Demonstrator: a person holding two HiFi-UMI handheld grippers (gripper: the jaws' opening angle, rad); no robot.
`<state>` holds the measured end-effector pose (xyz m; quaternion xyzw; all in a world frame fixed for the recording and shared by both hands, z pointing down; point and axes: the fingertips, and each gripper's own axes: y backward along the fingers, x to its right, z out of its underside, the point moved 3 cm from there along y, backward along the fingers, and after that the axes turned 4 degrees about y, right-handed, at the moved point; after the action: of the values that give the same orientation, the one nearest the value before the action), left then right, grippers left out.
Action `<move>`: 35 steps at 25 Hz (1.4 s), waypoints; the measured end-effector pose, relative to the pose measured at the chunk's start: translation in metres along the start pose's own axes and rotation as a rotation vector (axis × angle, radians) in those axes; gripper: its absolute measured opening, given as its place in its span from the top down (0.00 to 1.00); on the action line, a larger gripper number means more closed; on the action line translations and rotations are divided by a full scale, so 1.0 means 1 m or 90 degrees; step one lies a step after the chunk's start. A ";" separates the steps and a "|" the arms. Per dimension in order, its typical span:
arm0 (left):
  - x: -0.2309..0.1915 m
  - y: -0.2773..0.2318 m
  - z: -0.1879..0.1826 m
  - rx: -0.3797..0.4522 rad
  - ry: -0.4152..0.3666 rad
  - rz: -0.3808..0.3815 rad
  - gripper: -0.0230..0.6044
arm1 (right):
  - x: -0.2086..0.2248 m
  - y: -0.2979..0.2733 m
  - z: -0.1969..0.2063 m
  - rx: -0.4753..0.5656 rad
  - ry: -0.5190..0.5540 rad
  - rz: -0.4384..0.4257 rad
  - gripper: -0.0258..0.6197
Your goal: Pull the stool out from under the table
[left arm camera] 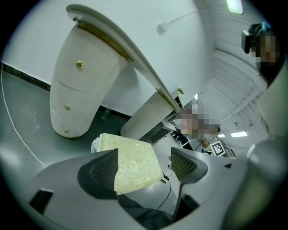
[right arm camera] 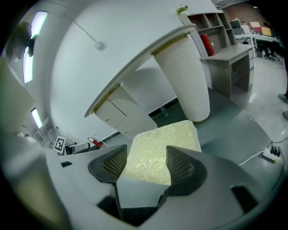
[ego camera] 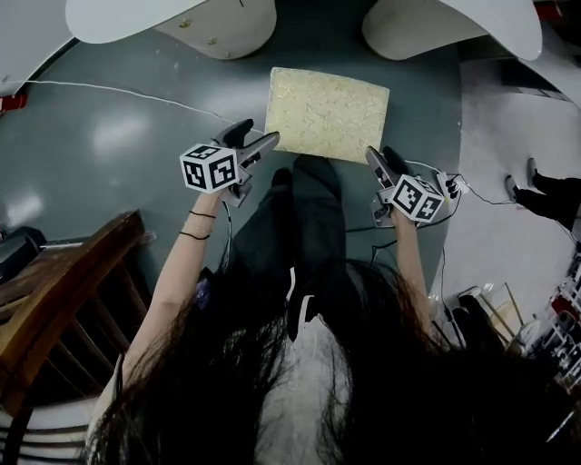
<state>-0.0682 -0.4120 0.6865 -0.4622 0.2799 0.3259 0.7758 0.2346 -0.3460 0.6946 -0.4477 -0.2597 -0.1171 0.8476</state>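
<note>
Stool (ego camera: 327, 113) with a pale yellow, patterned, rectangular seat, out on the grey floor (ego camera: 127, 154). Placed in front of the white table (ego camera: 127, 18), near its two cream pedestals but not under the top. In the head view, directly ahead of the person's dark trouser legs (ego camera: 309, 227).

Left gripper (ego camera: 257, 141) at the near left corner of the seat in that view, right gripper (ego camera: 383, 159) at the near right corner. Cannot tell from above whether touching the seat.

In the left gripper view, jaws of the left gripper (left arm camera: 145, 159) wide apart, the stool (left arm camera: 130, 164) visible in the gap but beyond the pads, nothing pressed between them. In the right gripper view, the same for the right gripper (right arm camera: 146, 159): jaws open, the seat (right arm camera: 162, 143) seen between and past them, not gripped.

Further out: a thin white cable (ego camera: 118, 95) across the floor at the left, a dark wooden piece of furniture (ego camera: 64, 291) at the lower left, a white power strip (right arm camera: 272, 152) on the floor at the right.
</note>
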 end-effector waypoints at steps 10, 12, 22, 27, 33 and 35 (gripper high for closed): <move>0.128 0.091 -0.033 0.050 -0.055 0.065 0.37 | -0.120 0.093 -0.047 0.045 0.059 -0.023 0.52; 0.140 0.103 -0.033 0.052 -0.054 0.071 0.37 | -0.137 0.108 -0.054 0.061 0.066 -0.025 0.53; 0.179 0.152 -0.058 0.182 -0.047 0.079 0.37 | -0.196 0.174 -0.049 0.131 0.080 -0.015 0.68; 0.210 0.147 -0.054 0.166 -0.079 0.108 0.37 | -0.205 0.196 -0.045 0.119 0.090 -0.009 0.72; 0.241 0.135 -0.032 0.177 -0.084 0.122 0.39 | -0.213 0.215 -0.049 0.136 0.113 -0.038 0.74; 0.254 0.130 -0.024 0.182 -0.087 0.132 0.41 | -0.215 0.227 -0.041 0.143 0.128 -0.052 0.74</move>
<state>-0.0106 -0.3243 0.4205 -0.2928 0.3163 0.3916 0.8129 0.1660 -0.2569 0.4004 -0.3251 -0.2030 -0.1658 0.9086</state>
